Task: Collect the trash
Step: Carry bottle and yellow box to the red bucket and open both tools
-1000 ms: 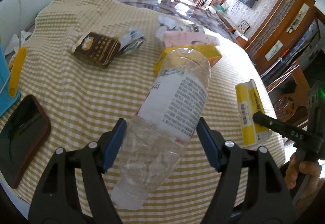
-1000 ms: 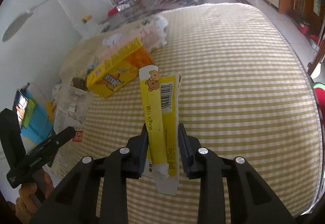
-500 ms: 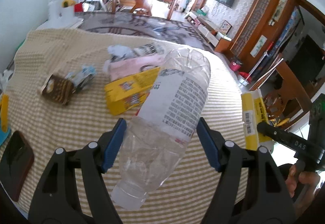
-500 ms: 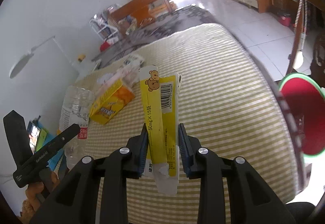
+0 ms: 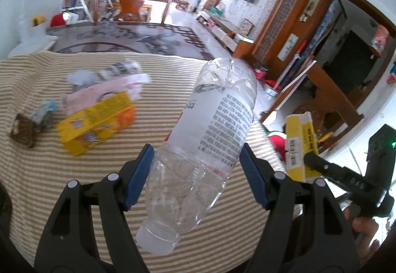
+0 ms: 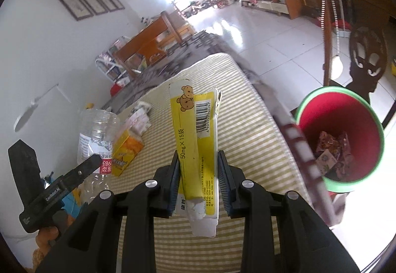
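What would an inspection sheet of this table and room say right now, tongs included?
Surface: striped tablecloth.
Job's things: plastic bottle, yellow carton, both held; red bin beside the table, wrappers inside.
Clutter: yellow box, pink packet, brown packet.
Tongs: left tongs shut on bottle; right tongs shut on carton.
Cables: nothing seen.
Surroundings: wooden chair, tiled floor.

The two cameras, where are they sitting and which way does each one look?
Left wrist view: sits on the left claw, looking down its fingers at the clear plastic bottle and striped tablecloth; a hand shows.
Right wrist view: sits on the right claw, looking at the flattened yellow carton and red bin with green rim.
Both share the bottle, the carton, the yellow-orange box and each other's claw.
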Motion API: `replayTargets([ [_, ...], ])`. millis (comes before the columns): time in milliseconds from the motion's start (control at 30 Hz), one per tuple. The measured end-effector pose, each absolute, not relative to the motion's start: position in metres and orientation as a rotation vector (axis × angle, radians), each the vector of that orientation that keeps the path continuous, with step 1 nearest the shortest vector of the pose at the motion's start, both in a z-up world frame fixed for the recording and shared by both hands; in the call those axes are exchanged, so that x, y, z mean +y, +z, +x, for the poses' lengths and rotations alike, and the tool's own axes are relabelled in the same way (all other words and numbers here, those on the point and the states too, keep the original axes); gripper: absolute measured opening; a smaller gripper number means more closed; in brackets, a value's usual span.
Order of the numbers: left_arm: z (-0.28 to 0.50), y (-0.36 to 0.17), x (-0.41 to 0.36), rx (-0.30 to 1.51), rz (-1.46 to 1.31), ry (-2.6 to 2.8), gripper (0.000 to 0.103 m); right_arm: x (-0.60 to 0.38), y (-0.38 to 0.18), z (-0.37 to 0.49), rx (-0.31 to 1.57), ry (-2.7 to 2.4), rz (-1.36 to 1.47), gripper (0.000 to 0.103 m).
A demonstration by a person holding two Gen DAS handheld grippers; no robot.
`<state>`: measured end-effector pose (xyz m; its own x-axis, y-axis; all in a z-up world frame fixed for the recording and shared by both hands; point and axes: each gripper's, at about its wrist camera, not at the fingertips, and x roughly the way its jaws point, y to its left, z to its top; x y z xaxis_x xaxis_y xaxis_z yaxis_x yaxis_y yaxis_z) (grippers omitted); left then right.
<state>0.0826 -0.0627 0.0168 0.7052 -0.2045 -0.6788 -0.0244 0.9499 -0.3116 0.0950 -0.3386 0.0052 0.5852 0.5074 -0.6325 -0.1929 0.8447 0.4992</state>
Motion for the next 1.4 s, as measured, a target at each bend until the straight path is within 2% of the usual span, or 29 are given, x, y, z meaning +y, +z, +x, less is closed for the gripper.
replayTargets([
  [433,0.12,0.014,-0.148,0.819,-0.26,-0.274,0.068,-0.42,0.004,0.095,0.791,0.26,0.541,0.028],
  [867,0.184,-0.023,-0.238,0.949,-0.252,-0.441,0.068,-0.504,-0.026,0.108,0.794,0.091,0.683,0.029],
  [933,0.195,-0.024,-0.255,0.971,-0.243,-0.474,0.068,-0.513,-0.03,0.112,0.788,0.075,0.699,0.032],
  [1000,0.202,-0.024,-0.271,0.986,-0.218,-0.509,0.071,-0.519,-0.031,0.116,0.775,0.055,0.7,0.046],
  [1033,0.204,-0.022,-0.279,0.99,-0.196,-0.523,0.075,-0.521,-0.03,0.117,0.768,0.037,0.703,0.05],
  [1067,0.204,-0.02,-0.282,0.984,-0.188,-0.528,0.084,-0.523,-0.03,0.117,0.762,0.018,0.705,0.056],
  [1167,0.198,-0.014,-0.283,0.939,-0.176,-0.537,0.093,-0.525,-0.025,0.117,0.753,0.018,0.7,0.059],
  [1400,0.173,-0.008,-0.239,0.913,-0.202,-0.475,0.093,-0.504,0.001,0.108,0.713,0.07,0.667,0.063],
])
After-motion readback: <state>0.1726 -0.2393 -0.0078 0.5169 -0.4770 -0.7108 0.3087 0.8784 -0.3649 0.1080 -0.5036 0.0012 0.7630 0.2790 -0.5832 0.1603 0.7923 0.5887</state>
